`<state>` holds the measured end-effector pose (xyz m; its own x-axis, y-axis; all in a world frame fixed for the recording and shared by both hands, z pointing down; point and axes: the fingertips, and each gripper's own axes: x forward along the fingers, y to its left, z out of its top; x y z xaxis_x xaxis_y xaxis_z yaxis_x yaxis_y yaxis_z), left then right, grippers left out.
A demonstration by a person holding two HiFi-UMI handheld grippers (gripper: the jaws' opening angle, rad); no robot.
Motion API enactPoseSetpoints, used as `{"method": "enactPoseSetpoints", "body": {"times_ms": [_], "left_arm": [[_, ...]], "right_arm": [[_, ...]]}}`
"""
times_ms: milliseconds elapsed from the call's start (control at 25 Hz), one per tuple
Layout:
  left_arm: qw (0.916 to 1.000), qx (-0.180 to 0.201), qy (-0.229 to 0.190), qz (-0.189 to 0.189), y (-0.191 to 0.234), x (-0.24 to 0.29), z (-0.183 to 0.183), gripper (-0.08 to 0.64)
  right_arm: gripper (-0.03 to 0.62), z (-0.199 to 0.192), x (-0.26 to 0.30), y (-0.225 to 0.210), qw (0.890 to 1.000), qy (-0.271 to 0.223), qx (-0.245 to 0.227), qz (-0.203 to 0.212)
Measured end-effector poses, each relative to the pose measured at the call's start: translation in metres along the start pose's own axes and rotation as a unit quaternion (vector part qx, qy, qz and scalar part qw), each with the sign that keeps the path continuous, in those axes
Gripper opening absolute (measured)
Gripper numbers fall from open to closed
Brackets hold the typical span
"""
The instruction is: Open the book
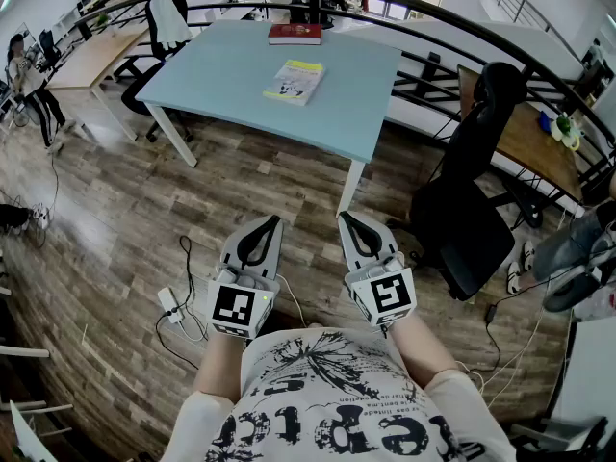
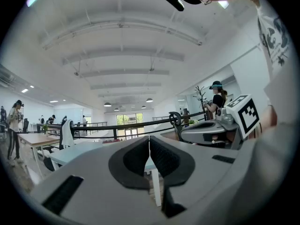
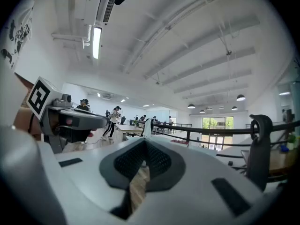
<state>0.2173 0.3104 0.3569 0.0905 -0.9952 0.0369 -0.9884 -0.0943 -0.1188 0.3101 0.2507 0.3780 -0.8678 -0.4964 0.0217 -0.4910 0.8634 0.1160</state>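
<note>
A closed book with a yellow and white cover (image 1: 294, 82) lies on the light blue table (image 1: 231, 85), toward its far side. A closed red book (image 1: 295, 34) lies at the table's far edge. Both grippers are held side by side, level, close to my body and well short of the table, over the wooden floor. My left gripper (image 1: 262, 227) is shut with nothing in it; in its own view the pads meet at the tips (image 2: 149, 139). My right gripper (image 1: 352, 223) also stands shut and empty, tips together (image 3: 146, 142).
A black office chair (image 1: 472, 191) stands right of the table's near corner. A black railing (image 1: 433, 12) curves behind the table. Cables and a white power strip (image 1: 171, 304) lie on the floor at my left. A person (image 1: 24, 75) stands far left by a wooden desk (image 1: 91, 56).
</note>
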Motion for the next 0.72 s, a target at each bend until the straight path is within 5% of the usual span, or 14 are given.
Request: {"method": "enactPoseSetpoints", "body": {"times_ms": [520, 720], "left_arm": [[0.9998, -0.017, 0.003, -0.012, 0.028, 0.007, -0.018, 0.020], [0.9994, -0.026, 0.010, -0.018, 0.076, 0.014, -0.031, 0.021]], "right_arm": [[0.011, -0.014, 0.028, 0.007, 1.000, 0.014, 0.012, -0.018], [0.011, -0.023, 0.074, 0.016, 0.999, 0.036, 0.016, -0.038]]}}
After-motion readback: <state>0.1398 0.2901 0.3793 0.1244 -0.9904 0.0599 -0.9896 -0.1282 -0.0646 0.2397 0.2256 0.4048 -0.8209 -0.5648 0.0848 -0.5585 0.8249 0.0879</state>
